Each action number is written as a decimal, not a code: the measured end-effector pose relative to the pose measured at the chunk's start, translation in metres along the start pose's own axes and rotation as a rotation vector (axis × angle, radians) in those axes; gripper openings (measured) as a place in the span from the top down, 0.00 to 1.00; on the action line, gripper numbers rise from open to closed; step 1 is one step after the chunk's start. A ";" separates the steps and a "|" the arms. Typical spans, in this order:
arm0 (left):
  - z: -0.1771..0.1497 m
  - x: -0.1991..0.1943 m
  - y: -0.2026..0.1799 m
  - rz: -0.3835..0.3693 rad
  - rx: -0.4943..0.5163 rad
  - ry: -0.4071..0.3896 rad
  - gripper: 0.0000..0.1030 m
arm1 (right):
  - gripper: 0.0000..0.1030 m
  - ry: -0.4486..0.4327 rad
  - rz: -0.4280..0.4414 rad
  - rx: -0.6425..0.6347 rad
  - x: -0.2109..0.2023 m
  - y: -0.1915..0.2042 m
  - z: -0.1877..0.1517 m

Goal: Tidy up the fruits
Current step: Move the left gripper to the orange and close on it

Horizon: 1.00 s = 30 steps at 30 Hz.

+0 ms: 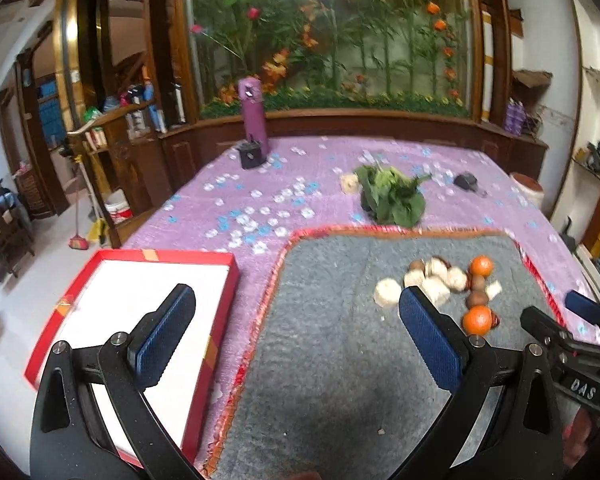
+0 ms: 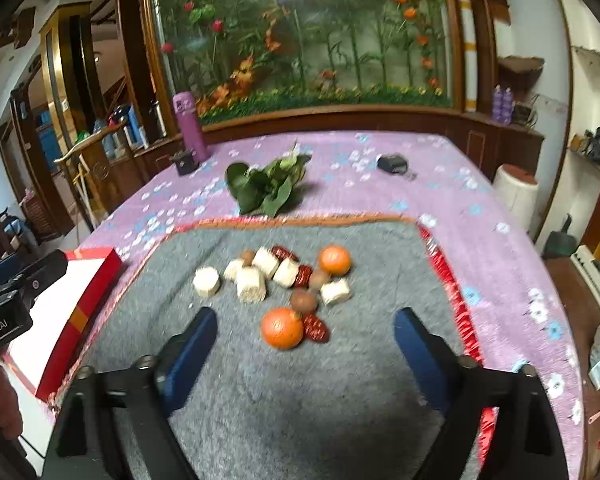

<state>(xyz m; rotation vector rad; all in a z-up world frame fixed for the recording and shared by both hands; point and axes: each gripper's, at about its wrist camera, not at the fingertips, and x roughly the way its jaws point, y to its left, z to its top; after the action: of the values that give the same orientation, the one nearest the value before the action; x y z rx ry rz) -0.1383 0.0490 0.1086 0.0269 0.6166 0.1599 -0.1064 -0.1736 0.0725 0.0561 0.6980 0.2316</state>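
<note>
We have sorted nothing yet: the red box (image 1: 204, 344) beside the grey mat (image 2: 300, 380) sits empty. The fruits (image 2: 284, 284) lie heaped mid-mat. Our left hand-held gripper (image 1: 296, 320) and right hand-held gripper (image 2: 304, 336) both hang released, grasping nothing.

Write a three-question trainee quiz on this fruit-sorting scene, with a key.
1. True or false: the red box already holds fruit.
2. How many oranges lie on the grey mat?
3. Which item lies closest in front of the right gripper? A) near orange B) leafy greens C) purple bottle

Key:
1. False; its white inside is bare.
2. Two; the far orange is the second.
3. A. Both the right gripper and the left gripper are open, holding nothing.
</note>
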 end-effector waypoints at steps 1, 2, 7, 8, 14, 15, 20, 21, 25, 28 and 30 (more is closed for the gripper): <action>-0.002 0.005 0.000 -0.007 0.011 0.017 0.00 | 0.27 0.014 0.011 0.000 0.003 -0.001 -0.001; -0.006 0.011 0.000 -0.015 0.021 0.042 0.02 | 0.32 0.031 0.030 0.001 0.008 -0.001 -0.003; -0.019 0.037 0.005 -0.065 0.021 0.135 0.12 | 0.52 0.126 0.098 -0.014 0.034 0.010 -0.010; -0.019 0.038 0.003 -0.061 0.034 0.137 0.14 | 0.54 0.140 0.088 -0.020 0.041 0.013 -0.011; -0.018 0.038 -0.018 -0.149 0.117 0.153 0.16 | 0.59 0.186 0.083 0.039 0.062 -0.001 -0.011; -0.018 0.038 -0.024 -0.166 0.132 0.157 0.16 | 0.59 0.190 0.103 0.047 0.060 -0.008 -0.012; -0.014 0.038 -0.070 -0.252 0.218 0.164 0.16 | 0.59 0.124 0.164 0.160 0.036 -0.062 -0.013; -0.013 0.040 -0.079 -0.261 0.233 0.162 0.16 | 0.59 0.106 0.160 0.182 0.032 -0.072 -0.013; -0.011 0.059 -0.121 -0.301 0.292 0.192 0.16 | 0.59 0.085 0.177 0.297 0.026 -0.109 -0.015; -0.013 0.071 -0.141 -0.310 0.309 0.226 0.16 | 0.59 0.082 0.191 0.303 0.027 -0.113 -0.018; -0.015 0.074 -0.149 -0.329 0.318 0.232 0.16 | 0.59 0.075 0.200 0.303 0.027 -0.114 -0.019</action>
<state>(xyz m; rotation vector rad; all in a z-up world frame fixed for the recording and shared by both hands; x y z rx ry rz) -0.0664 -0.0867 0.0435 0.2151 0.8643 -0.2583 -0.0762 -0.2788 0.0265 0.4099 0.7990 0.3189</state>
